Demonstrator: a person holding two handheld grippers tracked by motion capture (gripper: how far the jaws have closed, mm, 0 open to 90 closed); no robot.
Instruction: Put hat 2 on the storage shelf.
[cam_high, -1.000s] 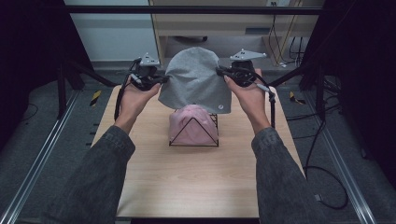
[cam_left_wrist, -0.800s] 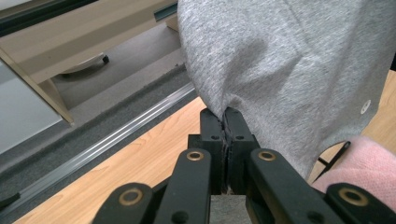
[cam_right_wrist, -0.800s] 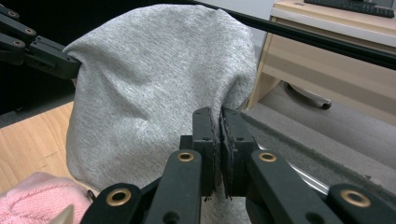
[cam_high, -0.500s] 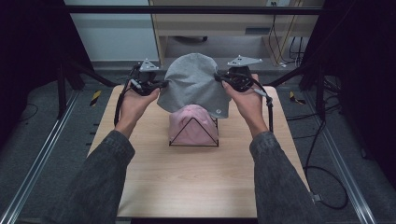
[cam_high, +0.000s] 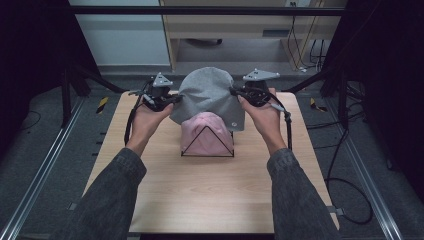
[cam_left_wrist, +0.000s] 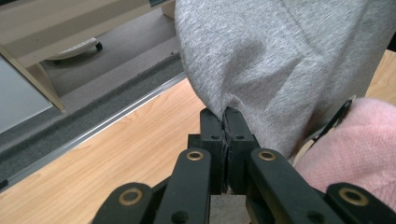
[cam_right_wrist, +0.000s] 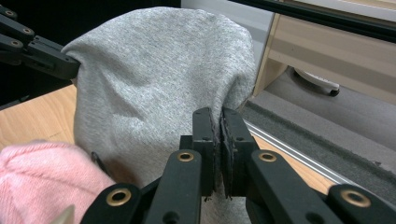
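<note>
**Over the far half of the tabletop: grey cap held above the pink one**

Toward the far edge of the tabletop (cam_high: 210, 200) I've got the grey cap (cam_high: 209, 95) stretched between both tongs. My left gripper (cam_high: 170, 100) is clamped on its left rim, my right gripper (cam_high: 235, 91) on its right rim. It hangs over the pink cap (cam_high: 205, 134) on the black wire stand (cam_high: 207, 145). A small round tag on the grey cap is too tiny to read.
</note>
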